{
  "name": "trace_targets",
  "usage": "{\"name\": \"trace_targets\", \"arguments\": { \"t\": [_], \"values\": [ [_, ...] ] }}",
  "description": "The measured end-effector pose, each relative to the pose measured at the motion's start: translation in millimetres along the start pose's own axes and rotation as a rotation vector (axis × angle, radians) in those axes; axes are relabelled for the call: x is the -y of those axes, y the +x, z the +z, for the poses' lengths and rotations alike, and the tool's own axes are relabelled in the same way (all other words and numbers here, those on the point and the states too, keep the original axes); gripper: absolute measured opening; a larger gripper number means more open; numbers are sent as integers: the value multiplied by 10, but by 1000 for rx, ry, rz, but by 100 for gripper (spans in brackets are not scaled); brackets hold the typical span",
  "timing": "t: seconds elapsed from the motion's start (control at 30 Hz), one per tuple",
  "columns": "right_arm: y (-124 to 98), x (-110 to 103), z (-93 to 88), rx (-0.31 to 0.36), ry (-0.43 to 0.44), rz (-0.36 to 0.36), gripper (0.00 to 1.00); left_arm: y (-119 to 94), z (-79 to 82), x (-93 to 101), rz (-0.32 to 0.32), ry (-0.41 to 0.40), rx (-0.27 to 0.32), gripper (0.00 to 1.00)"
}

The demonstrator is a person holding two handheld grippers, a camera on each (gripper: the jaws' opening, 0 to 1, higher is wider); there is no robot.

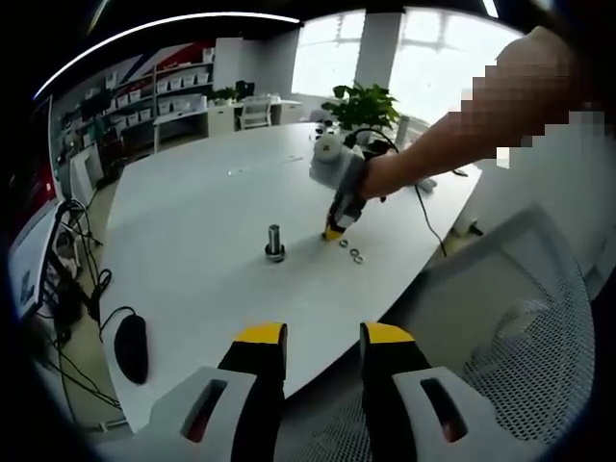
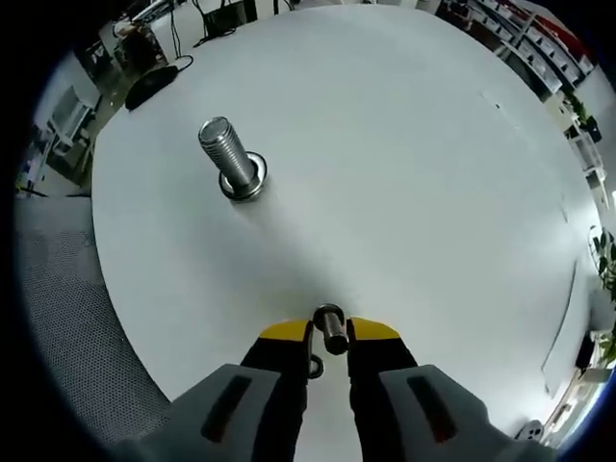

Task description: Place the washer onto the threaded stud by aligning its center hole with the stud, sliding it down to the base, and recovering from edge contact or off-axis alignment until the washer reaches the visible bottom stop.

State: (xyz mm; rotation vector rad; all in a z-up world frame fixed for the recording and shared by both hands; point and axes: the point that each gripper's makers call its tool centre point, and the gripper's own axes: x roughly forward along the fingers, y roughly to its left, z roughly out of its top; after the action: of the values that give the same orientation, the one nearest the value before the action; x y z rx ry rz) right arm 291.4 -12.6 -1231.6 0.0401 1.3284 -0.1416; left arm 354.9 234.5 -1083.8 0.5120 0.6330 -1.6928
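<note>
**Gripping a washer edge-on above the tabletop**

Gripping a washer (image 2: 330, 327) between its yellow-tipped jaws, the right claw (image 2: 329, 339) was clamped on the ring's rim, low over the white tabletop (image 2: 414, 173). A second small ring (image 2: 315, 365) showed just below, between the jaws near the left one. Toward 11 o'clock from the claw in the right gripper view, well apart, the threaded stud (image 2: 227, 155) stood upright on the tabletop, a ring already seated around its base.

In the left gripper view the left claw (image 1: 322, 339) hung with its jaws apart and nothing between them, off the tabletop's near edge. At 12 o'clock from it stood the stud (image 1: 274, 241), and toward 1 o'clock a person's hand (image 1: 380, 176) held the right claw tip-down near the surface. Two loose washers (image 1: 350, 250) lay just beside that tip. A black mouse (image 1: 131, 346) rested at 9 o'clock, and a mesh chair (image 1: 525, 318) sat at 3 o'clock.
</note>
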Motion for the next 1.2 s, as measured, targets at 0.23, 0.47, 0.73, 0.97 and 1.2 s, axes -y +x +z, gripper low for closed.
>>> {"name": "trace_targets", "arguments": {
  "t": [0.23, 0.47, 0.73, 0.97, 1.2],
  "values": [
    [-49, 1, -147, -17, -3, -6, 19, -7, 10, -4, 9, 4, 3, 29],
    [-113, -15, -362, -44, 11, 1, 21, -6, -2, -45, 25, 9, 6, 29],
    [-174, -141, -460, -42, 32, 18, 22, -13, 14, -56, 36, 20, 6, 29],
    [-154, -258, -474, -33, 84, 36, 23, -13, -4, -88, 50, 24, -1, 29],
    [-104, -268, -479, -35, 96, 44, 22, -5, -25, -84, 52, 30, -13, 28]
  ]
}}
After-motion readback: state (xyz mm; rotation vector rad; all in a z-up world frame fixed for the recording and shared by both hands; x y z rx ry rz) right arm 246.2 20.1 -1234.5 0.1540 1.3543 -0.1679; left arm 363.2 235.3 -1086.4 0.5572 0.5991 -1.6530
